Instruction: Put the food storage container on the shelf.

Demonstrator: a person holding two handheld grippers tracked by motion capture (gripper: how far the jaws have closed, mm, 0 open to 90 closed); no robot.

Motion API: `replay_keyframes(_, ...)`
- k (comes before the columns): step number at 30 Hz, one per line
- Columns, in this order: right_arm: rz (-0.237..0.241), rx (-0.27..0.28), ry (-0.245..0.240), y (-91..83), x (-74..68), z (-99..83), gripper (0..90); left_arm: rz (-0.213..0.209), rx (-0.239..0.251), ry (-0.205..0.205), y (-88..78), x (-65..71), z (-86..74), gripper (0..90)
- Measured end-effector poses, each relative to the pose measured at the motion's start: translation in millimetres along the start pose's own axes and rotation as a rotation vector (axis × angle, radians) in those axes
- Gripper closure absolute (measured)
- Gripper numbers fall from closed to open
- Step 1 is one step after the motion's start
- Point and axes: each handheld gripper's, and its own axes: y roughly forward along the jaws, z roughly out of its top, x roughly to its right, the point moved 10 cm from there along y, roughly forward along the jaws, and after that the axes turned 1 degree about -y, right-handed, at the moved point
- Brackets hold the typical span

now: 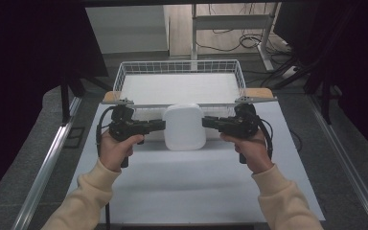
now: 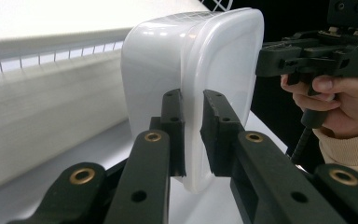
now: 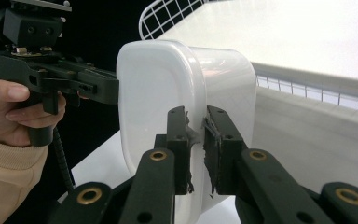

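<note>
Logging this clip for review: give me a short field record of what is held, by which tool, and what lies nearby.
held item: white plastic container, lid on
left tool: shut on the container's rim at its left side
right tool: shut on the rim at its right side
container position: between both tools, in front of the wire basket
basket: white wire, wooden handles, white liner inside
surface: white table
</note>
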Motion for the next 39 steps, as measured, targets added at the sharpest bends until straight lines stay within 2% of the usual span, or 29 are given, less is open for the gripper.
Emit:
replay_keyframes(6,-0.002,0.014,-0.020,-3.7,-4.2,14.3,79.8,0.005,0.014,0.021,-5.9,4.3,12.9,79.7)
replay_keyframes(15,-0.011,0.010,-0.026,-4.5,-5.1,32.3,79.8,-0.010,0.018,0.017,-9.3,3.4,29.8,79.7)
replay_keyframes(18,-0.013,0.013,-0.033,-4.2,-4.1,42.9,79.8,-0.009,0.016,0.017,-10.6,2.1,41.7,79.6)
replay_keyframes(23,-0.020,0.015,-0.035,-2.1,-1.7,55.7,79.8,0.007,0.017,0.031,-11.3,-1.5,55.8,79.5)
replay_keyframes(24,-0.021,0.014,-0.034,-0.1,0.1,62.3,79.8,0.007,0.014,0.028,-11.7,-4.0,62.9,79.5)
replay_keyframes(27,-0.021,0.010,-0.033,3.3,3.1,72.2,79.8,0.006,0.012,0.030,-12.0,-7.0,69.6,79.5)
replay_keyframes(32,-0.020,0.006,-0.030,8.3,8.6,89.3,79.8,0.003,0.013,0.020,-12.4,-14.1,89.8,79.5)
replay_keyframes(39,-0.014,0.002,-0.013,13.8,15.3,105.1,79.8,0.007,-0.001,0.014,-11.9,-21.2,106.3,79.5)
